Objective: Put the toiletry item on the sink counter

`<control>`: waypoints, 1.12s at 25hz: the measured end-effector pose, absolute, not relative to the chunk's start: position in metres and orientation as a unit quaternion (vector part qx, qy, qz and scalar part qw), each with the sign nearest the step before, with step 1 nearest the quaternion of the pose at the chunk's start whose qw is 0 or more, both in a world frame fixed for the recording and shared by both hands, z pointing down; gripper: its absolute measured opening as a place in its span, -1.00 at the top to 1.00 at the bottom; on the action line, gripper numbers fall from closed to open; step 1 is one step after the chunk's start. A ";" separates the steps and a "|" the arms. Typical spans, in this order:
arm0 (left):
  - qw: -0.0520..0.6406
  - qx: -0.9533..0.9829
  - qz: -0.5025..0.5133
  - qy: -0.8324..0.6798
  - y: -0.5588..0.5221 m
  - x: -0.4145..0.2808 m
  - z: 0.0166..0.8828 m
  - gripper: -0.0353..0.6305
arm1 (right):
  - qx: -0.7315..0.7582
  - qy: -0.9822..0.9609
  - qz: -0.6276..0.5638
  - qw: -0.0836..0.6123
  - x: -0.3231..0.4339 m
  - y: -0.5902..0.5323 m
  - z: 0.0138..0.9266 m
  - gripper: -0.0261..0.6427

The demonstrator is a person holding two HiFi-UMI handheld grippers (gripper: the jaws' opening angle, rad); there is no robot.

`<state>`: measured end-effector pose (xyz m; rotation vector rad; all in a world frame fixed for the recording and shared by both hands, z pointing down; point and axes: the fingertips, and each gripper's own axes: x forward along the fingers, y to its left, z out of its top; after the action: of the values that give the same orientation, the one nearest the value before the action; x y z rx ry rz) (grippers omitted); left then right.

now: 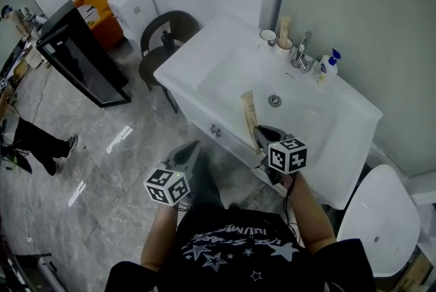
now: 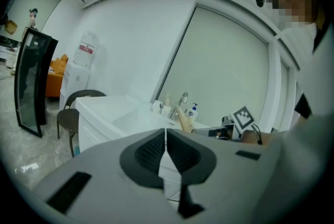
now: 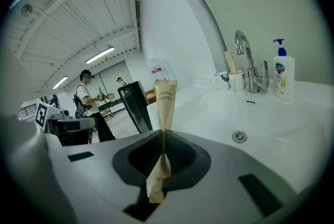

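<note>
One toothbrush packet (image 3: 166, 100) | clamped in right gripper (image 3: 163, 135), midsection hidden | left gripper (image 2: 166, 134) clenched, empty

the left tongs (image 1: 193, 148) are held low in front of the person's body, pointing forward and slightly down, their jaws pressed together with nothing between them. the right tongs (image 1: 259, 133) reach further forward on an outstretched right forearm (image 1: 308, 212), tipped somewhat more downward, jaws pinched on a thin toothbrush packet (image 1: 248, 112) that stands upright out of them. the left forearm (image 1: 157, 233) stays close to the torso.
</note>
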<state>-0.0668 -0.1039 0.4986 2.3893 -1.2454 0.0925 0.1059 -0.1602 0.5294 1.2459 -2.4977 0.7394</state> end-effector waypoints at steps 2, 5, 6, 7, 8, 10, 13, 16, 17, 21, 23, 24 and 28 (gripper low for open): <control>0.223 0.868 0.033 -0.442 -0.122 -0.067 0.500 0.83 | 0.437 -0.853 0.255 0.128 0.107 -0.174 0.531 0.84; 0.223 0.874 0.036 -0.430 -0.154 -0.069 0.501 0.83 | 0.451 -0.845 0.257 0.130 0.107 -0.197 0.532 0.84; 0.222 0.876 0.037 -0.427 -0.164 -0.071 0.500 0.83 | 0.455 -0.843 0.257 0.130 0.106 -0.206 0.532 0.84; 0.222 0.877 0.037 -0.424 -0.175 -0.073 0.499 0.83 | 0.458 -0.841 0.258 0.131 0.105 -0.214 0.532 0.84; 0.222 0.879 0.038 -0.421 -0.185 -0.074 0.498 0.83 | 0.461 -0.838 0.259 0.131 0.104 -0.222 0.533 0.84; 0.220 0.881 0.041 -0.416 -0.207 -0.079 0.498 0.83 | 0.467 -0.835 0.260 0.130 0.101 -0.240 0.534 0.84; 0.220 0.885 0.041 -0.408 -0.241 -0.085 0.498 0.83 | 0.475 -0.830 0.263 0.131 0.097 -0.266 0.538 0.84; 0.222 0.890 0.045 -0.395 -0.271 -0.092 0.497 0.83 | 0.483 -0.822 0.271 0.133 0.089 -0.290 0.543 0.84; 0.224 0.892 0.048 -0.390 -0.282 -0.094 0.497 0.83 | 0.487 -0.819 0.274 0.133 0.087 -0.298 0.545 0.84; 0.233 0.897 0.061 -0.371 -0.322 -0.101 0.497 0.83 | 0.499 -0.807 0.284 0.136 0.077 -0.332 0.546 0.84; 0.232 0.901 0.067 -0.361 -0.342 -0.103 0.495 0.83 | 0.506 -0.803 0.284 0.140 0.073 -0.350 0.546 0.84; 0.230 0.903 0.070 -0.357 -0.352 -0.104 0.494 0.83 | 0.509 -0.800 0.284 0.141 0.071 -0.360 0.547 0.84; 0.225 0.909 0.075 -0.342 -0.387 -0.114 0.489 0.83 | 0.521 -0.792 0.287 0.139 0.061 -0.390 0.547 0.84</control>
<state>-0.1139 -0.3870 0.4889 2.5081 -0.9443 0.2057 0.0607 -0.3903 0.5470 1.5062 -2.2891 0.8310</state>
